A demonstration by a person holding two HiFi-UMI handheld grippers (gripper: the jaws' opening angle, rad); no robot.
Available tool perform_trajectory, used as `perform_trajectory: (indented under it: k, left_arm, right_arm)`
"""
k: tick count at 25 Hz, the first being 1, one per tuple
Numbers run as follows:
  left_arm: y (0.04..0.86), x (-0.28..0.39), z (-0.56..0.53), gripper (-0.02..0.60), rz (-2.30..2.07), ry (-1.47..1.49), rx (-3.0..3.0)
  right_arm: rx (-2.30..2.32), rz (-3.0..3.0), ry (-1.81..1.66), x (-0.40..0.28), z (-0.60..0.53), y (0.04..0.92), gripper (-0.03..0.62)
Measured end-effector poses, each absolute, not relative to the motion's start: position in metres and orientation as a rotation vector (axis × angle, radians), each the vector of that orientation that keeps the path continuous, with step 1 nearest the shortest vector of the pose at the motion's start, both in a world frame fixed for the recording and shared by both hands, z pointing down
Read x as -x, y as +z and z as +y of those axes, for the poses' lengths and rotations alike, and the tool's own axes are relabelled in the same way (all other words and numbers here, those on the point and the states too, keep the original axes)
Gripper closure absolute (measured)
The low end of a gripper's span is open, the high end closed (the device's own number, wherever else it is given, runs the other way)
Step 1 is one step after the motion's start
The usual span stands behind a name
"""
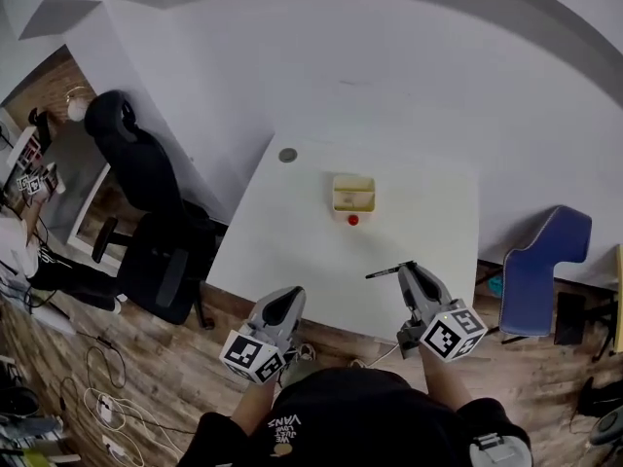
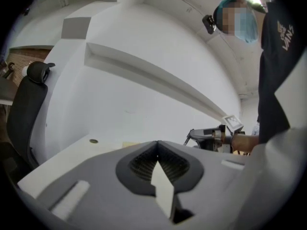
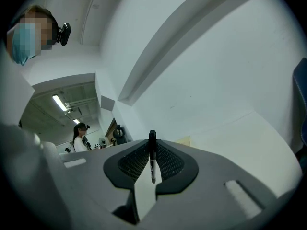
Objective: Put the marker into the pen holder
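Observation:
A black marker sticks out sideways from my right gripper, which is shut on it above the near edge of the white table. In the right gripper view the marker stands upright between the closed jaws. The yellow pen holder stands at the table's middle, well beyond both grippers, and its top edge peeks over the jaws as the pen holder. My left gripper hangs over the near left edge, shut with nothing in it.
A small red thing lies just in front of the holder. A grey disc sits at the table's far left corner. A black office chair stands left of the table, a blue chair to the right. Cables lie on the wooden floor.

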State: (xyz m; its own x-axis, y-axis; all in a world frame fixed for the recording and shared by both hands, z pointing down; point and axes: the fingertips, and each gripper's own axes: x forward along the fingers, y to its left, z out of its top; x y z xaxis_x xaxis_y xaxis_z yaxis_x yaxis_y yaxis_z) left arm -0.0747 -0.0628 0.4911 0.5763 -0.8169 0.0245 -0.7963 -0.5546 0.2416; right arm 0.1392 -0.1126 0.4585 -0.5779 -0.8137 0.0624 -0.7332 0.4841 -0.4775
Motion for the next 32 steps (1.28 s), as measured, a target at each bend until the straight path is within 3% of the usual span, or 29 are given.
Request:
perform_trajectory:
  k: [17,32]
  left_arm:
    - [0.488,0.105,-0.125,0.529,-0.894,-0.059,-2.789]
    - [0.497,0.100,-0.158,0.529,-0.840,-0.064,-2.762]
  right_arm:
    - [1.699,2.220,-0.603,-0.117,-0.114,0.454,0.548]
    - [1.724,2.242,-0.534,-0.115,-0.173,0.438,0.548]
